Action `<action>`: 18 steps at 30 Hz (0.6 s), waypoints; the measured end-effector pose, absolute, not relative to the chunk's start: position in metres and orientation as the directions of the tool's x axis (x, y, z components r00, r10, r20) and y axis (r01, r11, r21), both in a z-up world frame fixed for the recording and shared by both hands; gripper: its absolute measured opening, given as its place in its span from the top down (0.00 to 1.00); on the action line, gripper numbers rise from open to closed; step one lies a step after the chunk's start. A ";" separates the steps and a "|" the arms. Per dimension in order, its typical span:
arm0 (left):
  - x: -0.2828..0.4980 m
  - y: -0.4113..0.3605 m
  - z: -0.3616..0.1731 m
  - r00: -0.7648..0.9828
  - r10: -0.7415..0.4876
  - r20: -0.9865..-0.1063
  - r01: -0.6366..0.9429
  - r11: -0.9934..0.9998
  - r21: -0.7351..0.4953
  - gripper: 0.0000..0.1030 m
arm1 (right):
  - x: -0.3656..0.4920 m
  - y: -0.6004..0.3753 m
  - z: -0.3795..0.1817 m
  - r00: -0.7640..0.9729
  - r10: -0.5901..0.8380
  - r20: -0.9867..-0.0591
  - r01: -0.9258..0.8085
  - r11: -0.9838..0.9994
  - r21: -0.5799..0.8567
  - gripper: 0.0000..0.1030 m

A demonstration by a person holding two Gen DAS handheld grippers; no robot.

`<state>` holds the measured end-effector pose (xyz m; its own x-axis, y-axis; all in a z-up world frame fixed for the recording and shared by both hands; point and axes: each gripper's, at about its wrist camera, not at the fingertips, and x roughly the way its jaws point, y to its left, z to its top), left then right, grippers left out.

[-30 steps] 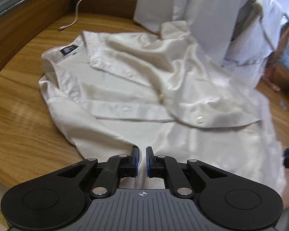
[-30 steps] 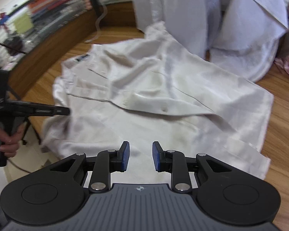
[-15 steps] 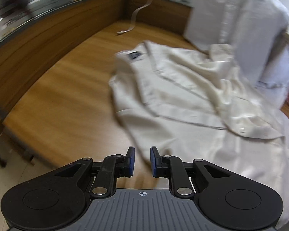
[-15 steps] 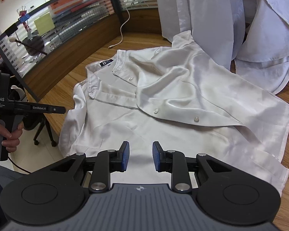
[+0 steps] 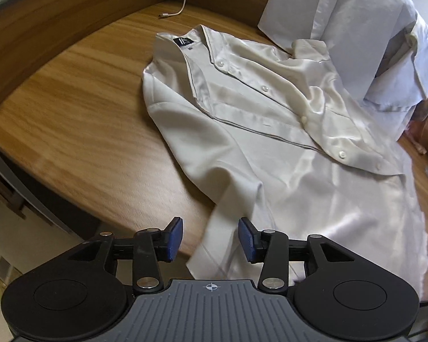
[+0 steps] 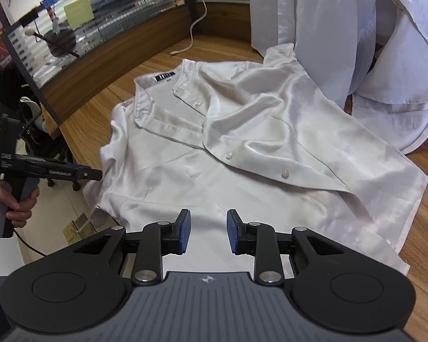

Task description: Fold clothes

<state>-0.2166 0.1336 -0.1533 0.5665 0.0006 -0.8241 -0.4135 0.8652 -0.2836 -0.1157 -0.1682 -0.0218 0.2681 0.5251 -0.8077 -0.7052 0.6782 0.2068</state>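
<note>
A cream satin shirt (image 5: 271, 131) lies spread, front up, on a curved wooden desk (image 5: 71, 119). Its collar, with a small dark label (image 5: 185, 40), points toward the desk's far edge, and its hem reaches the near edge. One front panel is flapped open across the other, showing a row of white buttons (four or five can be counted). The shirt's short sleeve (image 5: 225, 176) lies along its left side, and its cuff end hangs over the desk's near edge.

The left gripper (image 5: 210, 238) hovers just above that sleeve end. Its blue-padded jaws have just been opening and now stand about half apart, with the sleeve's fabric seen between them but not pinched. In the right wrist view, a hand (image 6: 7, 202) holds this tool by its handle off the desk's left edge.

The right gripper (image 6: 208, 235) hangs over the shirt's lower front near the hem, its jaws parted a little and gripping nothing.

Pale blue garments (image 6: 356, 28) are heaped at the desk's far right corner, touching the shirt's shoulder. A white cable (image 5: 182, 2) trails across the far edge.
</note>
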 end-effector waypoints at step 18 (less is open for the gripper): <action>-0.146 0.101 -0.109 0.608 -0.021 -0.794 -0.245 0.946 -0.212 0.98 | -0.135 -0.170 -0.019 0.332 0.525 -0.784 -0.634 0.739 0.226 0.69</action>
<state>-0.1461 0.1007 -0.1092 0.6077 -0.0208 -0.7939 -0.2446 0.9462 -0.2120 -0.1348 -0.1698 -0.0193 0.3322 0.5245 -0.7839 -0.6343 0.7393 0.2259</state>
